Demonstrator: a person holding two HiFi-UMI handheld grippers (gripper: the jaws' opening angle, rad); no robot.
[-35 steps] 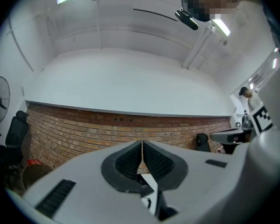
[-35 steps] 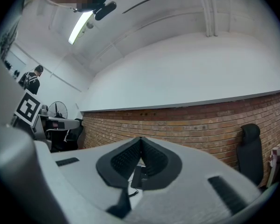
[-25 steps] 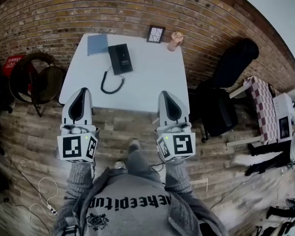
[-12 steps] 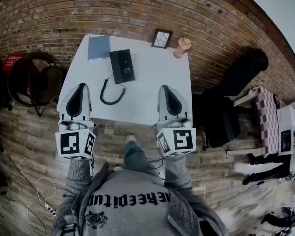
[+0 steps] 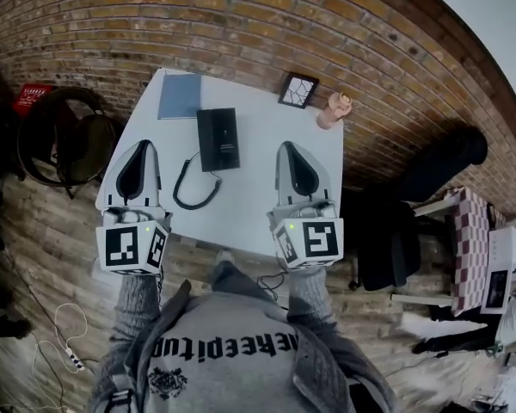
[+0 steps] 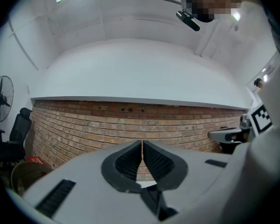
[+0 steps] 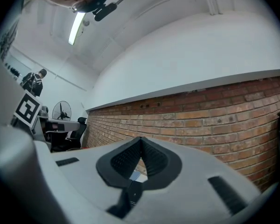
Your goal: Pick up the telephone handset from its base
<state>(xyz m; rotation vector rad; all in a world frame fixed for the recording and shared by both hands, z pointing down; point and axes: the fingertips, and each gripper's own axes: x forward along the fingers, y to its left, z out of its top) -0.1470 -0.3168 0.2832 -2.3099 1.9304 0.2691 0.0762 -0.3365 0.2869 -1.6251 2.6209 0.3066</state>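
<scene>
I want the jaws opened wide and squared across the handset (image 5: 207, 140) before I reach in. Right now the left gripper (image 5: 143, 146) and right gripper (image 5: 289, 148) are both closed on nothing. The telephone (image 5: 218, 139) sits ahead on the table (image 5: 267, 192), between the two (cord (image 5: 192, 184) curls toward the left one).

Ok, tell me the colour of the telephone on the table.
The telephone is black, seen best in the head view.
</scene>
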